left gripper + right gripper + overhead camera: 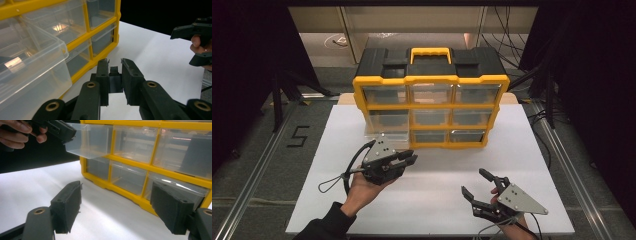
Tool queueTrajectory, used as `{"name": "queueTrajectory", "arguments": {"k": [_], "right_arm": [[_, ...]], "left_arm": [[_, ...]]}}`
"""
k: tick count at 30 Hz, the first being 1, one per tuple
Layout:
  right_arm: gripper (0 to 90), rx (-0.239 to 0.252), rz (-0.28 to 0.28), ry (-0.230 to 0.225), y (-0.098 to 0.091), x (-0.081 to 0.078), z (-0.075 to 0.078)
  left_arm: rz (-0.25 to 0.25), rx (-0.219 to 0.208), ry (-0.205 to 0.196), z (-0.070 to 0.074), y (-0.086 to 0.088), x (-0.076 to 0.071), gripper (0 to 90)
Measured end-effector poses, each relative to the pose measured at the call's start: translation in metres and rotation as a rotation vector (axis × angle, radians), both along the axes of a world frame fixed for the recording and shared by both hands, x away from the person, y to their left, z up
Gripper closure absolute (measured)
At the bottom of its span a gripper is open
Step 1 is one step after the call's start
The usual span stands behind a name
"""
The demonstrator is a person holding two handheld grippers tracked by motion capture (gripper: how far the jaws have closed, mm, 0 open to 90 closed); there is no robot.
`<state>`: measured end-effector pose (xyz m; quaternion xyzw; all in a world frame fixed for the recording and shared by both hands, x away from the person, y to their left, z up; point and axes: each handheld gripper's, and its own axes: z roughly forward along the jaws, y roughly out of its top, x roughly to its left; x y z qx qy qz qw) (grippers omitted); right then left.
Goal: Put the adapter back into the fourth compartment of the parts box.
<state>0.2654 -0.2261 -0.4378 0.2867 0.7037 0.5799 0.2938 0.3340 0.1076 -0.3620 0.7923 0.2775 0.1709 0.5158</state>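
High view shows the left gripper point(409, 161), jaws nearly together and empty, beside the pulled-out clear plastic drawer point(379, 136) of the yellow-framed black organizer cabinet point(430, 102); a careless nudge might unseat that drawer, while the right gripper point(477, 186) gapes wide.

White table point(432, 200) with 1 yellow-and-black drawer organizer point(430, 80) standing at its far edge.

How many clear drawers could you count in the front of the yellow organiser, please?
9: three rows of three in the organiser. The middle row's left drawer is pulled out, partly hiding the one below it; the rest are shut.
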Motion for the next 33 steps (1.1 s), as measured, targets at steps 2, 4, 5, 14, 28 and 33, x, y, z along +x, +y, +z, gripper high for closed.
{"name": "queueTrajectory", "arguments": {"k": [2,4,5,14,28,33], "right_arm": [[26.0,-0.001,0.000,0.000,0.000,0.000,0.000],[26.0,-0.001,0.000,0.000,0.000,0.000,0.000],[26.0,-0.001,0.000,0.000,0.000,0.000,0.000],[26.0,-0.002,0.001,0.001,0.000,0.000,0.000],[26.0,-0.002,0.001,0.000,0.000,0.000,0.000],[26.0,0.000,0.001,-0.001,0.000,0.000,0.000]], "left_arm": [[0.001,-0.003,-0.002,0.001,0.001,0.000,76.1],[0.008,-0.012,-0.009,0.004,0.003,0.000,76.2],[0.008,-0.012,-0.009,0.004,0.003,0.000,76.1],[0.022,-0.033,-0.031,0.012,0.009,0.000,76.2],[0.060,-0.066,-0.044,0.017,0.019,0.004,76.2],[0.074,-0.087,-0.050,0.019,0.023,0.005,76.2]]}}
